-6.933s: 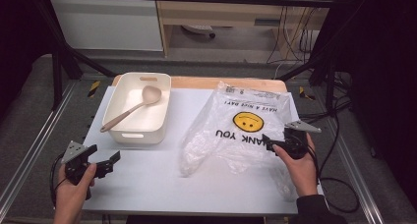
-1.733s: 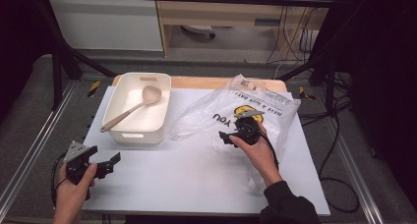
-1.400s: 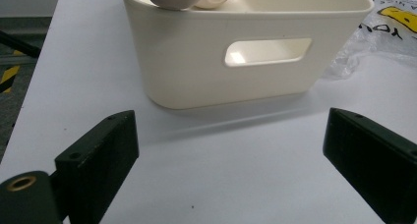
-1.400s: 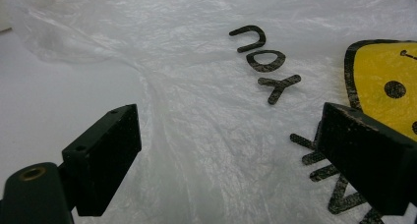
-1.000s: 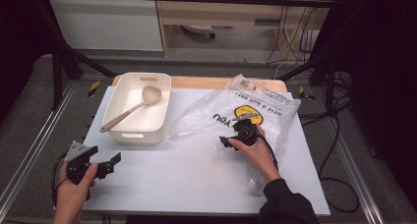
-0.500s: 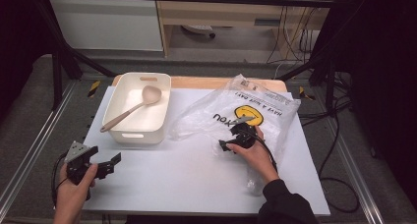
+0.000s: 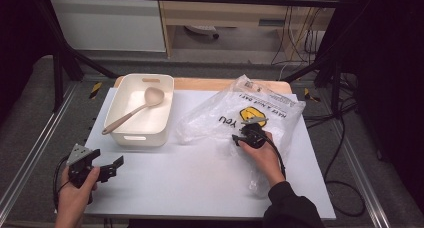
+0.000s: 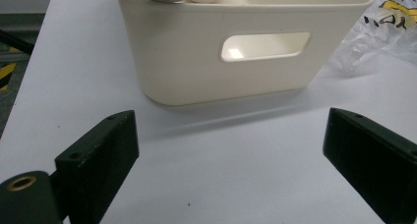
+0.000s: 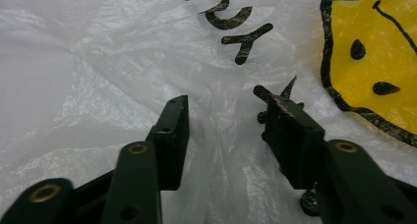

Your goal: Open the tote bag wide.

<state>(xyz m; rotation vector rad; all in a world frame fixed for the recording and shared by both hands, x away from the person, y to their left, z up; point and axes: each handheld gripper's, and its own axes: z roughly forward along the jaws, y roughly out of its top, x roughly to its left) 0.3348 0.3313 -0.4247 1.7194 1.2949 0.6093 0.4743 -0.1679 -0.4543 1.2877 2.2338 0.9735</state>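
Right hand-held gripper: the right hand-held gripper rests on the thin, crinkled, translucent plastic bag with a yellow smiley face and black lettering, pointing toward the far left of the tabletop. In the right gripper view its jaws stand partly apart and have just been closing, with a raised fold of the bag's film between them; I cannot tell whether the pads already press on it.
Right hand and arm: the right hand wraps the gripper from behind, and the dark-sleeved forearm runs in from the bottom edge, lying over the bag's near end.
Plastic bag: it lies spread over the right half of the white tabletop, with the smiley just beyond the gripper and its left edge near the tub.
Left hand-held gripper: the left hand-held gripper sits low at the near left corner of the tabletop, level and pointing right. In the left gripper view its jaws are spread wide with bare tabletop between them.
Left hand: the left hand grips it from below and behind, coming in from the bottom edge.
Tub: the cream rectangular plastic tub with cut-out handles stands beyond the left gripper, well apart from it.
Spoon: a beige long-handled spoon lies slanted inside the tub, with its bowl toward the far end.
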